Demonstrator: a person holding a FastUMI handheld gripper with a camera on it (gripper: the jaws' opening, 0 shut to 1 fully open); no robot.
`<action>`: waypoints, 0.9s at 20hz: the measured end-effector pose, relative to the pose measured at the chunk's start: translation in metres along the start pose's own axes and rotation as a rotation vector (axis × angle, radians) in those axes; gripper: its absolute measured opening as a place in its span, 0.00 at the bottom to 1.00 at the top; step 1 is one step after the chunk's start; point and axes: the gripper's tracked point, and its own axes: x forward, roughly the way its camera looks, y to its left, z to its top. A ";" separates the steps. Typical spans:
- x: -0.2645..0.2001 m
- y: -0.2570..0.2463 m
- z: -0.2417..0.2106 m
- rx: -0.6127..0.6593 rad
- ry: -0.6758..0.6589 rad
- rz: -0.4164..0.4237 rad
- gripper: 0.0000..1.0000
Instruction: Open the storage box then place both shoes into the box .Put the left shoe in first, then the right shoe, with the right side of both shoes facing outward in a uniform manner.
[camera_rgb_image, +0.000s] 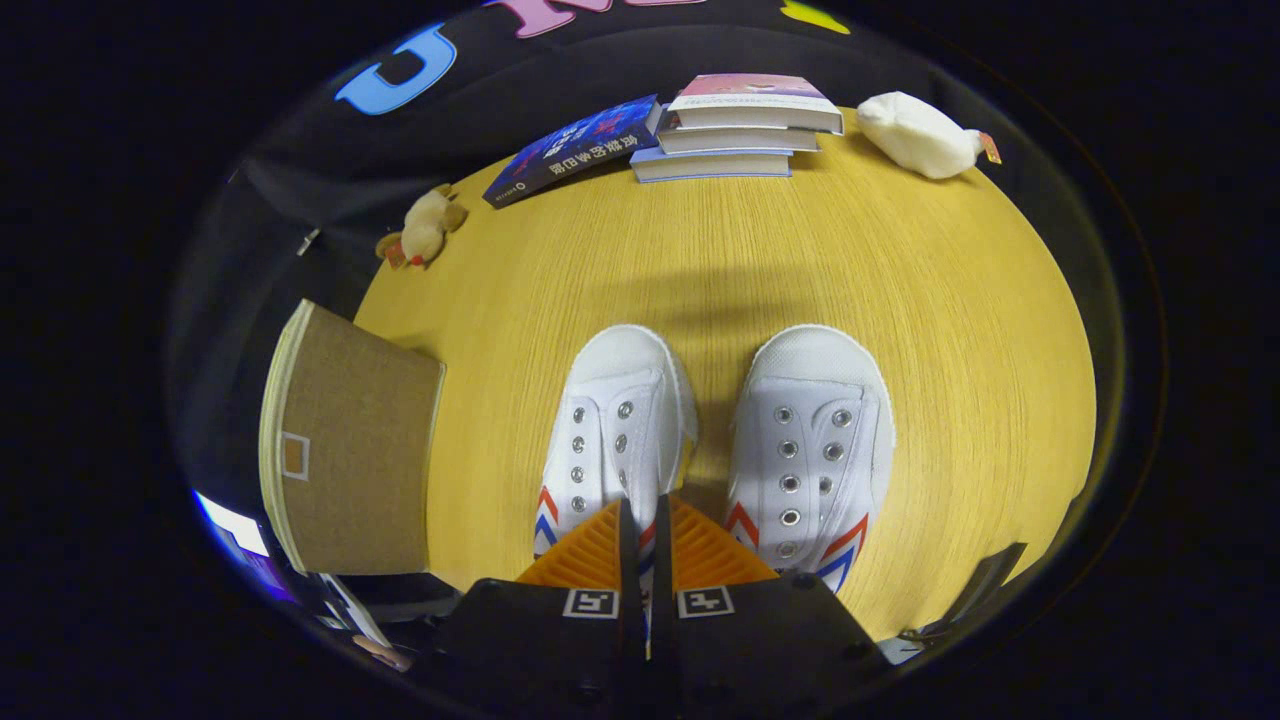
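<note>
Two white canvas shoes with metal eyelets and red and blue chevrons stand side by side on the wooden table (950, 300), toes pointing away from me. My gripper (645, 525) is shut on the shoe on the left (615, 420). Both fingers pinch its inner side wall near the heel, and a strip of its fabric shows between them. The other shoe (815, 430) sits just right of the fingers, apart from them. The brown fabric storage box (350, 450), with a small label window, stands to the left of the shoes at the table's edge. I cannot tell whether it is open.
Beyond the shoes lies a broad stretch of bare tabletop. At the far edge are a stack of books (745, 125), a blue book (575, 150) leaning on it, a white plush toy (920, 135) to the right and a small duck toy (425, 228) to the left.
</note>
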 end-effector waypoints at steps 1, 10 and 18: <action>-0.006 0.005 0.002 0.021 -0.006 0.011 0.07; -0.071 0.074 0.026 0.084 -0.089 0.067 0.07; -0.130 0.204 0.062 0.077 -0.176 0.201 0.07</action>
